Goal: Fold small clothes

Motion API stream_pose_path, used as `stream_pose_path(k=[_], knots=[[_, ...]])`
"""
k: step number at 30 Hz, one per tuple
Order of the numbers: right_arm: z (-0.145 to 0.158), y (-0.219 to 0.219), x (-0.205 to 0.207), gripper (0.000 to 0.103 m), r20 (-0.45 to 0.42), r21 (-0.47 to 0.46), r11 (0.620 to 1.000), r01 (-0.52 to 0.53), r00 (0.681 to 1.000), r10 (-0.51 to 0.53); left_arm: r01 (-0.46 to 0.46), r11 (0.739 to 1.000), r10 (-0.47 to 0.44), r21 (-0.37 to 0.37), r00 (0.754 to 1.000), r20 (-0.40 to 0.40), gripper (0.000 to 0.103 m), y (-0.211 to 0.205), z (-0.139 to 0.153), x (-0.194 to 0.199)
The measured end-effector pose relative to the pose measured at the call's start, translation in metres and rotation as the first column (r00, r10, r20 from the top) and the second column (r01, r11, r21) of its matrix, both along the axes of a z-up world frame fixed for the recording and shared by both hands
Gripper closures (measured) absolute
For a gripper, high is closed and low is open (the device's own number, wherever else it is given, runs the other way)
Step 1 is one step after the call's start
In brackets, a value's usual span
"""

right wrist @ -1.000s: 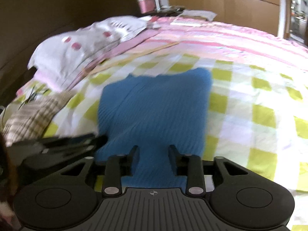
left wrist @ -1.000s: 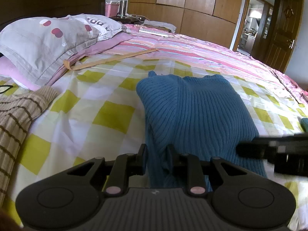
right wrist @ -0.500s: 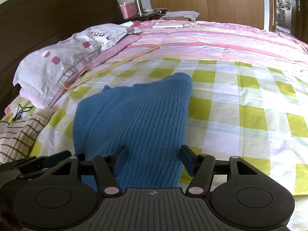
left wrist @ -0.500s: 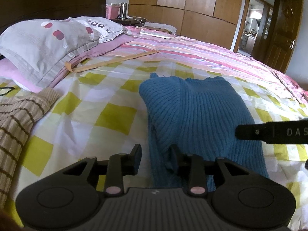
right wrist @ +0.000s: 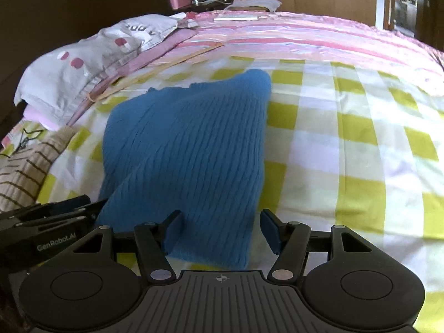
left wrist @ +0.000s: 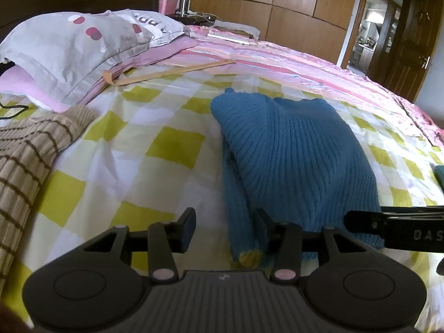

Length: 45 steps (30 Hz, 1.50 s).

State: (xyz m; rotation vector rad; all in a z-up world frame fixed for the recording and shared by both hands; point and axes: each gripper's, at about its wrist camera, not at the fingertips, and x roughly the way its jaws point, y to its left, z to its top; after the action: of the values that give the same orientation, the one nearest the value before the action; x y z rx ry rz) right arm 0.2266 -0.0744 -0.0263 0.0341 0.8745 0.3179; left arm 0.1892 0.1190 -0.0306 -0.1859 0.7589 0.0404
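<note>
Checked bedspread (left wrist: 172,144) under your grippers — the blue sweater (left wrist: 291,149) lies on it, already folded narrow. Both the left gripper (left wrist: 226,226) and right gripper (right wrist: 220,229) stand open, empty; a final fold probably remains.

The left gripper (left wrist: 224,229) is black plastic. Its wide body has two round flat discs, a ribbed middle part and small pale pink buttons on the finger arms. The fingers have dark blue pads (left wrist: 189,227). The right gripper (right wrist: 220,230) looks the same, with blue pads (right wrist: 173,230). White letters on the left gripper's side read "GenRobot.AI".
</note>
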Motion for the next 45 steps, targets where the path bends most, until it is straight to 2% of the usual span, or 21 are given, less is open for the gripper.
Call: stream_pose_path(k=[3,9,14,18,20,24,28,29,31,33,36,41,45], knots=[[0.004,-0.005,-0.003,0.042,0.017,0.023,1.0,0.003,1.0,-0.004,-0.003,1.0,0.003,-0.026,1.0,0.011,0.052,0.004,0.0,-0.004],[0.015,-0.022,0.005,0.042,0.045,0.14,0.989,0.041,0.998,-0.048,0.001,0.989,0.013,-0.146,0.996,0.094,0.052,0.017,0.013,-0.007],[0.005,-0.024,0.016,0.041,0.0,0.183,0.981,0.056,0.998,-0.057,0.003,0.978,0.017,-0.209,0.996,0.093,0.052,0.02,0.013,0.004],[-0.009,-0.025,0.016,0.041,-0.031,0.203,0.977,0.063,0.998,-0.057,0.007,0.967,0.038,-0.255,0.985,0.171,0.052,0.033,0.025,-0.011],[-0.015,-0.026,0.018,0.04,-0.055,0.229,0.971,0.063,0.997,-0.052,0.018,0.958,0.035,-0.287,0.983,0.178,0.051,0.036,0.027,-0.009],[-0.019,-0.024,0.022,0.04,-0.069,0.257,0.965,0.06,0.997,-0.044,0.048,0.972,-0.024,-0.231,0.994,0.106,0.051,0.018,0.011,0.014],[-0.022,-0.021,0.026,0.038,-0.066,0.27,0.962,0.045,0.997,-0.028,0.049,0.974,-0.041,-0.22,0.998,0.04,0.051,0.014,-0.006,0.023],[-0.022,-0.019,0.026,0.041,-0.063,0.26,0.965,0.041,0.998,-0.025,0.043,0.968,-0.038,-0.245,0.999,0.028,0.051,0.018,-0.008,0.024],[-0.021,-0.018,0.026,0.056,-0.073,0.253,0.967,0.036,0.997,-0.018,0.036,0.953,-0.035,-0.301,0.999,0.009,0.056,0.024,-0.012,0.023],[-0.019,-0.018,0.026,0.072,-0.094,0.248,0.968,0.035,0.995,-0.012,0.036,0.949,-0.04,-0.313,0.999,-0.006,0.063,0.024,-0.014,0.02],[-0.014,-0.022,0.018,0.079,-0.102,0.237,0.971,0.02,0.995,0.004,0.055,0.957,-0.063,-0.285,0.998,-0.021,0.066,0.016,-0.012,0.011],[-0.007,-0.034,-0.011,0.081,-0.119,0.195,0.981,-0.006,0.992,0.029,0.098,0.947,-0.122,-0.305,0.991,-0.06,0.066,0.008,-0.01,-0.015],[-0.003,-0.042,-0.035,0.076,-0.142,0.165,0.986,-0.015,0.989,0.038,0.128,0.959,-0.145,-0.252,0.988,-0.053,0.066,-0.002,0.0,-0.037]])
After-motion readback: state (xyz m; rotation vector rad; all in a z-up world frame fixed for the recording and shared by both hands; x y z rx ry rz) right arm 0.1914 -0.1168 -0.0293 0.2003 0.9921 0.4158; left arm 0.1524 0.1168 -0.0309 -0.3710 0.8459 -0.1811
